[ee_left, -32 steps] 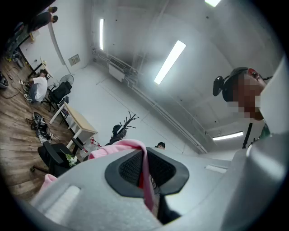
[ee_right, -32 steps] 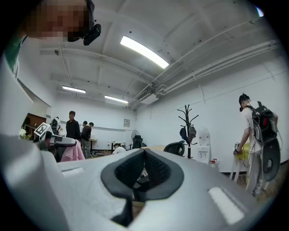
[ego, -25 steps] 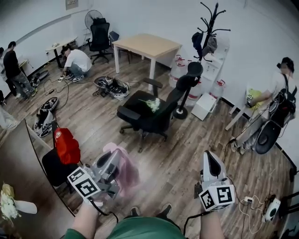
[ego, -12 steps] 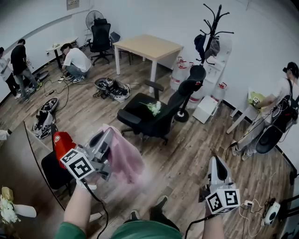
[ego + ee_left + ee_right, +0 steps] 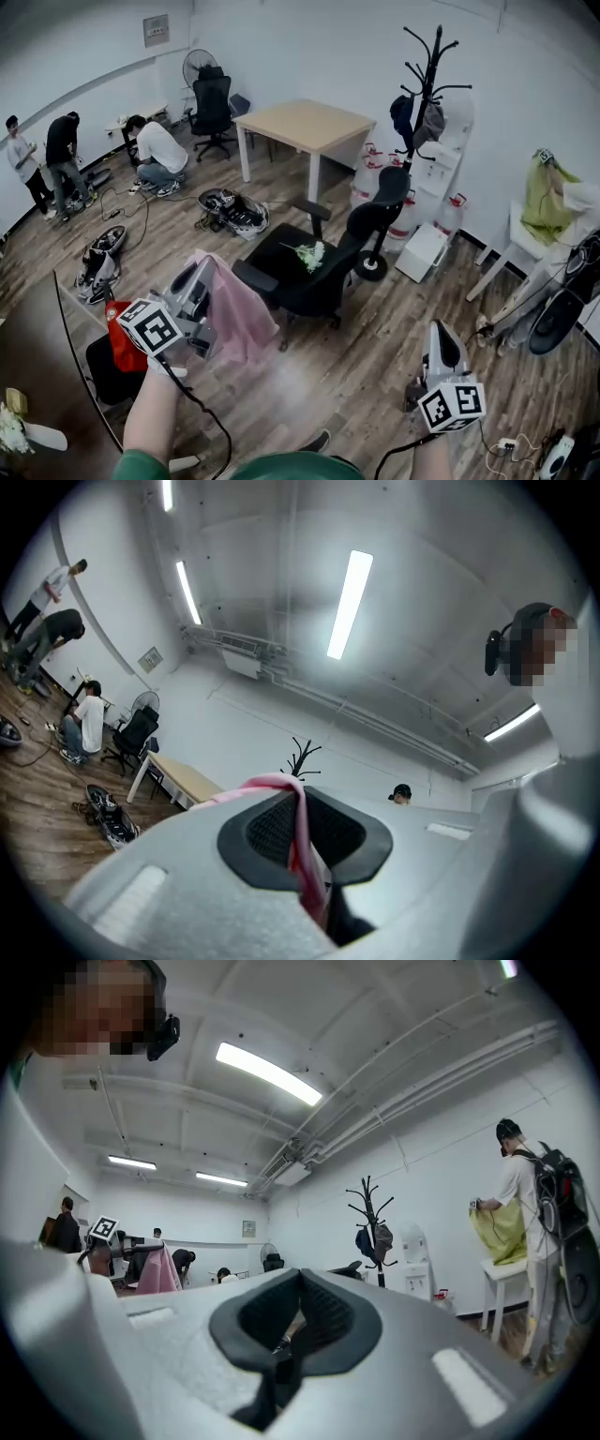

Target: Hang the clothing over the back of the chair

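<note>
- Wood-plank floor (image 5: 375, 347) spreads below me, with a black office chair (image 5: 309, 277) standing mid-room and a pale table (image 5: 305, 122) behind it.
- My left gripper (image 5: 204, 270) is clamped tight on the pink clothing (image 5: 239, 319). The clothing hangs from its jaws, off the floor and short of the chair.
- My right gripper (image 5: 441, 330) sits low at right, jaws pressed together on nothing.

White walls (image 5: 309, 42). Wood-plank floor (image 5: 375, 347). Light wooden table (image 5: 305, 124) near back wall. Black coat rack (image 5: 429, 84) to its right. Standing fan (image 5: 195, 66) and spare black office chair (image 5: 212, 98) in far corner. Long ceiling strip lights (image 5: 349, 591). White side table (image 5: 517, 246) at right wall.
</note>
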`<state>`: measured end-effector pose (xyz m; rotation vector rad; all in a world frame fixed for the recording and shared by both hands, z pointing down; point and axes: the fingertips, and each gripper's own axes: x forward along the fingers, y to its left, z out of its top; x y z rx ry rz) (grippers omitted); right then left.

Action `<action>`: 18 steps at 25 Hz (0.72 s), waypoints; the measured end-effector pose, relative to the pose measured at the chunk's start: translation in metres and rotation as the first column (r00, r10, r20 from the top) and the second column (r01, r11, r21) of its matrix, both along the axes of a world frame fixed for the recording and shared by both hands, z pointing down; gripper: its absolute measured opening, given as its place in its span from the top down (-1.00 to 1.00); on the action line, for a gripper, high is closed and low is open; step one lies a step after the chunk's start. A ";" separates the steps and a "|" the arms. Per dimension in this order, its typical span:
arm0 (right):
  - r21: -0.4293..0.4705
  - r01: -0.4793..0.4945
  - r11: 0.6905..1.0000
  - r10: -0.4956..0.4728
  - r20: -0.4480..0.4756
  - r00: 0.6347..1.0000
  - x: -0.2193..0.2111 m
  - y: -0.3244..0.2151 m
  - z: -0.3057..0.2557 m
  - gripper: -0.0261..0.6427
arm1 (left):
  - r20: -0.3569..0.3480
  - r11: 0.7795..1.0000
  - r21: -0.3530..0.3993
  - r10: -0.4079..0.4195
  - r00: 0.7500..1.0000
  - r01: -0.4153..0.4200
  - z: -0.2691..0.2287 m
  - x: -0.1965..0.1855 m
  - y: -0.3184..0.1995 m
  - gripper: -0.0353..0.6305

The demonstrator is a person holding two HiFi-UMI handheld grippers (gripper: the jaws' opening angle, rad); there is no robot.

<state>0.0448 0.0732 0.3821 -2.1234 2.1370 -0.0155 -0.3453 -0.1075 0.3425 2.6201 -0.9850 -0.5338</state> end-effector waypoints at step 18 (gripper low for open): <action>-0.012 -0.048 0.999 0.049 0.120 0.992 0.151 -0.064 0.011 0.91 | 0.219 0.993 0.098 -0.083 0.972 0.063 -0.079 0.108 -0.158 0.82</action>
